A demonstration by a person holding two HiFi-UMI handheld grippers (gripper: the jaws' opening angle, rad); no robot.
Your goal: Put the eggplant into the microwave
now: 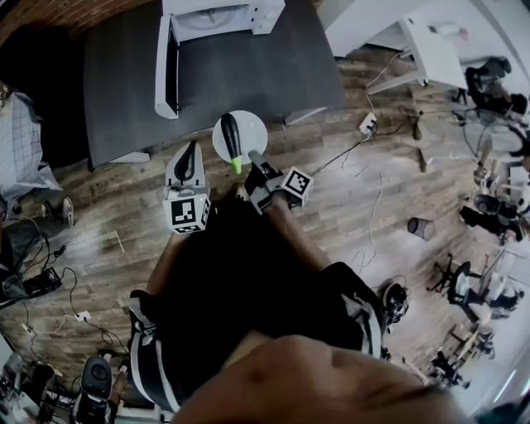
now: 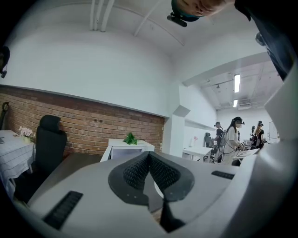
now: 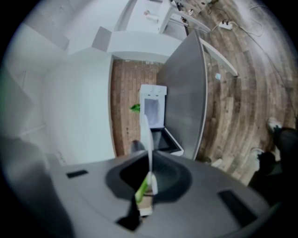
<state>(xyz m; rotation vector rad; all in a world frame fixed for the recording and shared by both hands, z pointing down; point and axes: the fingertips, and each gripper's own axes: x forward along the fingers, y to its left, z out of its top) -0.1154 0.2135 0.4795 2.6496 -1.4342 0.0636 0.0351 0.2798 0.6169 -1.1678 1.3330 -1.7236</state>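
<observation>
My right gripper (image 1: 253,159) pinches the plate (image 1: 252,132) by its rim, the eggplant (image 1: 229,132) lying on it. Clenched empty, my left gripper (image 1: 194,149) hangs just left of the plate; beyond the plate stands the microwave (image 1: 211,18), door open.

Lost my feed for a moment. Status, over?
Left gripper shut, empty. Right gripper shut on plate rim, eggplant lying on it. Microwave door open, nothing in the way.

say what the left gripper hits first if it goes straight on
Likely the white microwave on the dark table; the left gripper seems to clear the table, though depth is unclear.
</observation>
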